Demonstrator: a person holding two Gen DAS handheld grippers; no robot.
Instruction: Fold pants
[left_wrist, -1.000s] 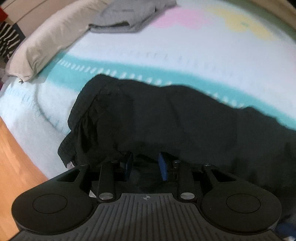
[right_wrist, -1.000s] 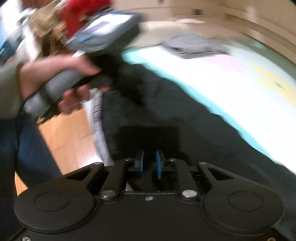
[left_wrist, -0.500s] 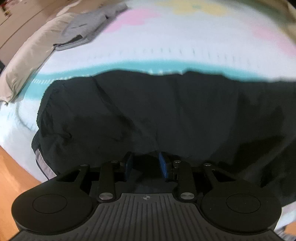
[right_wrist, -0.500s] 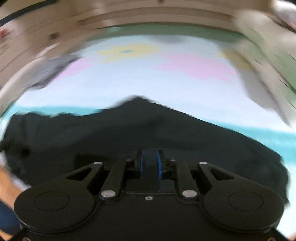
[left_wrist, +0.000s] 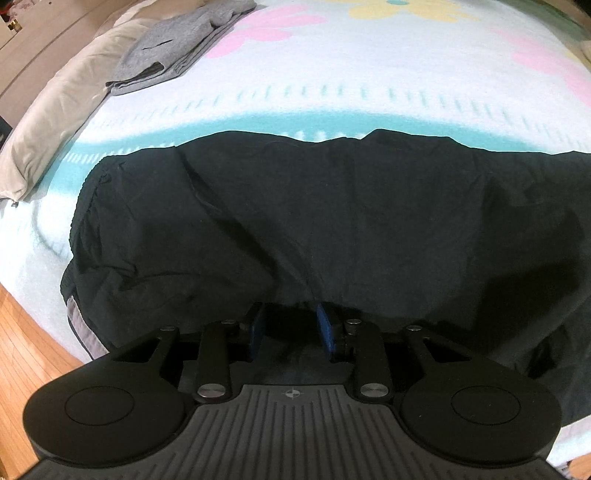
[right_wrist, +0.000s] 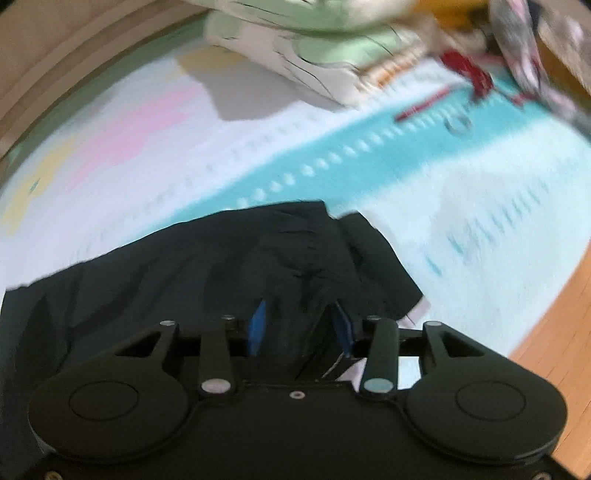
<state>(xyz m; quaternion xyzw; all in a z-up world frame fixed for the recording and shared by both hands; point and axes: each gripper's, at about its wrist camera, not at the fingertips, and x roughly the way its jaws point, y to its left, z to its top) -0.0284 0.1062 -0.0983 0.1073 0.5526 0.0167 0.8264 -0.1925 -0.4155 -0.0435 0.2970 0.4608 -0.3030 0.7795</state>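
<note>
**Black pants stretched along the bed edge, a gripper at each end**

Across the near edge of the bed, the black pants (left_wrist: 332, 221) lie spread lengthwise over the pastel blanket (left_wrist: 332, 92), waistband out at nine o'clock in my left wrist view. My left gripper (left_wrist: 291, 326) points steeply down at the near hem; blue pads sit apart with a bunch of dark cloth bulging up between them, and I cannot tell for sure whether they pinch it. Over on the other side, my right gripper (right_wrist: 301, 326) is over the leg end of the pants, and its jaws are opening right now, dark fabric between the blue pads (right_wrist: 257, 326). That view is smeared with motion. Folded grey garment (left_wrist: 173, 48) rests at eleven o'clock beside a pale pillow (left_wrist: 62, 107). Pale green bedding (right_wrist: 314, 44) is heaped at twelve o'clock in the right view, wooden floor (right_wrist: 554, 332) at four.
</note>
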